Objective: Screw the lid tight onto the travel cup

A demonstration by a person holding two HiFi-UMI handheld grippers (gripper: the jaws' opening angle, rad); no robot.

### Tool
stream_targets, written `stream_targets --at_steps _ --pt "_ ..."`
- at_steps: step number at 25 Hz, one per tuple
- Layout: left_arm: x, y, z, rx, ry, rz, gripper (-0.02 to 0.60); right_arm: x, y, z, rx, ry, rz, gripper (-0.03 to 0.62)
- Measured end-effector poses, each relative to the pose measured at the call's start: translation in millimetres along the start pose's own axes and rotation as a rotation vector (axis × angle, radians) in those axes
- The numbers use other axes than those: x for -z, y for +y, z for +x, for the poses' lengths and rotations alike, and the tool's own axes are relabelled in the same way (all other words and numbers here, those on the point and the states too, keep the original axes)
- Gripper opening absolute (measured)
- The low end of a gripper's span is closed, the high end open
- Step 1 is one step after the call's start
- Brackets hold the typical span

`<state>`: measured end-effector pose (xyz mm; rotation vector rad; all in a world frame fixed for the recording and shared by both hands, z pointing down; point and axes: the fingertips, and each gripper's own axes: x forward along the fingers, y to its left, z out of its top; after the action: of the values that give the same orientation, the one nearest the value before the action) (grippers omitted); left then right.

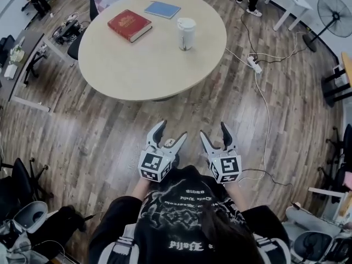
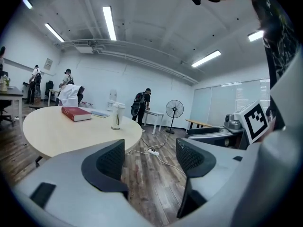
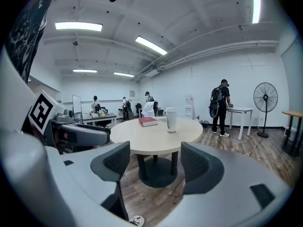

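Bright ceiling strip lights, fisheye-warped edges

We see travel cup (image 1: 186, 36) standing upright on round pale wooden table (image 1: 143, 70), toward right side of tabletop. Body tall, cylindrical, pale and translucent. White lid (image 1: 186, 22) sits level on top; we cannot tell whether screwed tight. Cup stands apart from red book (image 1: 129, 25) at its left and blue booklet (image 1: 162, 9) beyond.
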<state>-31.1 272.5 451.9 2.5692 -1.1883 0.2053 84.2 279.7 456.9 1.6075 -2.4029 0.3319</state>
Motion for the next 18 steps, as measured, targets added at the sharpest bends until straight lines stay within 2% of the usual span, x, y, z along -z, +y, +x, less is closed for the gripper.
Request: stream_targets --at_steps 4,9,13,18 --pt "-15.8 35.1 28.4 0.044 0.013 -0.002 0.344 -13.8 -9.1 33.3 0.058 0.007 0.024 0.324" --pt "-34.8 74.1 63.5 0.095 0.018 0.009 0.344 -28.8 -10.6 78.9 0.089 0.014 0.034 0.324" --pt "-44.2 93.1 85.8 0.159 0.025 0.034 0.344 -33.3 -10.2 102.8 0.136 0.018 0.048 0.324" --pt "-51.8 106.0 102.6 0.187 0.043 0.038 0.344 -36.9 -12.2 120.9 0.152 0.035 0.064 0.324"
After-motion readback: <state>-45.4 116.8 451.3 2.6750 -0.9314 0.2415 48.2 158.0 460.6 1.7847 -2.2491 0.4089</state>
